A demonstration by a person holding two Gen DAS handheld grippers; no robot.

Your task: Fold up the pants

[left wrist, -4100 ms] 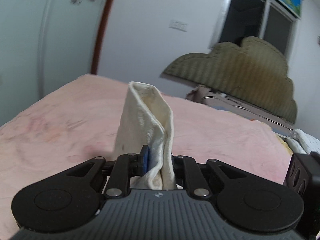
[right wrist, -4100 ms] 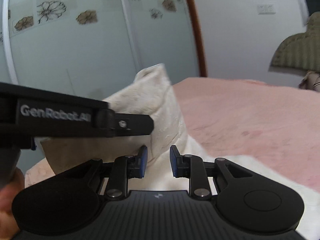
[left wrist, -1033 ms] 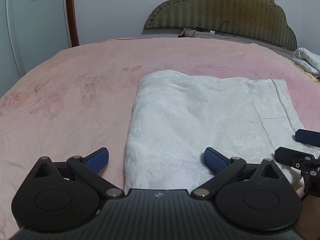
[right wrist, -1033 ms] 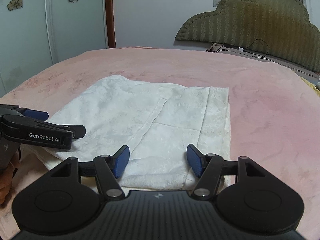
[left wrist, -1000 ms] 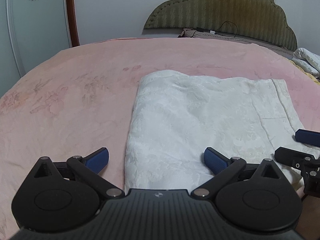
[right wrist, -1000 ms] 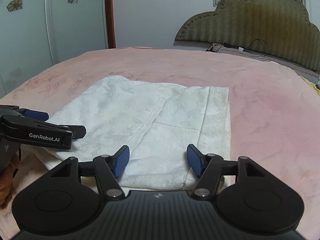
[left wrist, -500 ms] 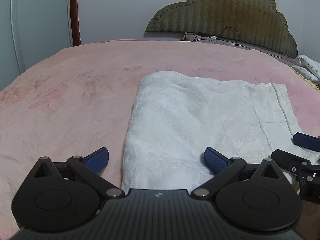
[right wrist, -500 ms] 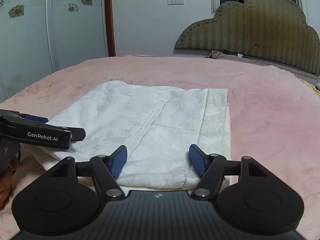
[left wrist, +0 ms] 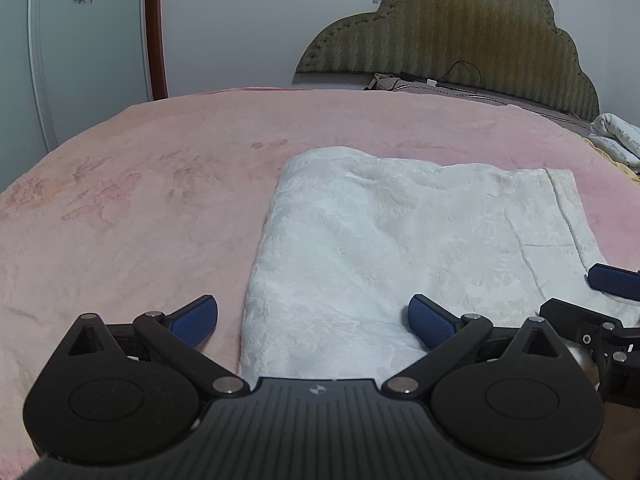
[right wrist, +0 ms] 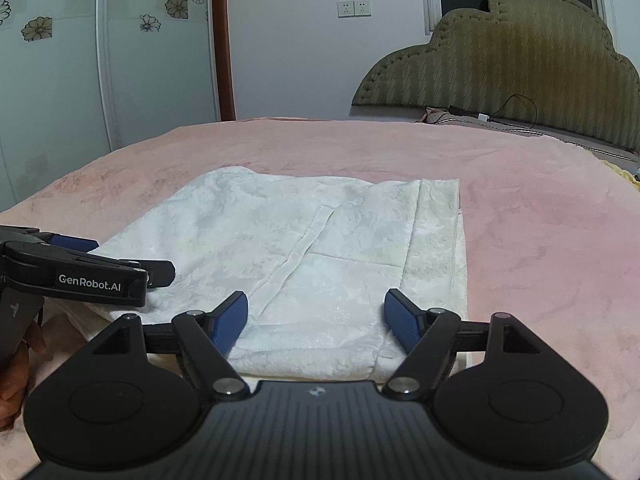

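**Folded white pants on pink bed, two open grippers at the near edge**

Item 1, far left: wardrobe doors (right wrist: 100,80) with flower decals, one brown door frame (right wrist: 224,40) beside them. The right wrist view shows many decals; the left wrist view shows only a few at its top corner.

Item 2: one left gripper (left wrist: 314,320), fingers spread wide and holding nothing. Its left finger (left wrist: 196,318) lies over bare blanket, its right finger (left wrist: 430,320) over the cloth, so the left edge of the garment sits between them. The right wrist view shows this same gripper (right wrist: 132,268) from the side at its left border, with the lettering "GenRobot.AI", and part of a hand (right wrist: 16,372) beneath; the gripper's tip covers a little of the garment's near-left corner.

Item 3, centre: one pair of pants (left wrist: 400,248), white, textured, folded into a flat rectangle on the pink bed (left wrist: 140,200). The right wrist view shows a seam running diagonally and a layered strip along the right edge (right wrist: 436,240).

Item 4: one right gripper (right wrist: 316,320), fingers wide apart and empty, hovering at the near edge of the cloth. The left wrist view catches only its blue pad and black linkage (left wrist: 592,312) at the right border.

Item 5, back: one double wall socket (right wrist: 354,8), one olive padded headboard (right wrist: 520,60), one cable (right wrist: 516,108) below it. White bedding (left wrist: 616,136) appears at far right in the left wrist view only.
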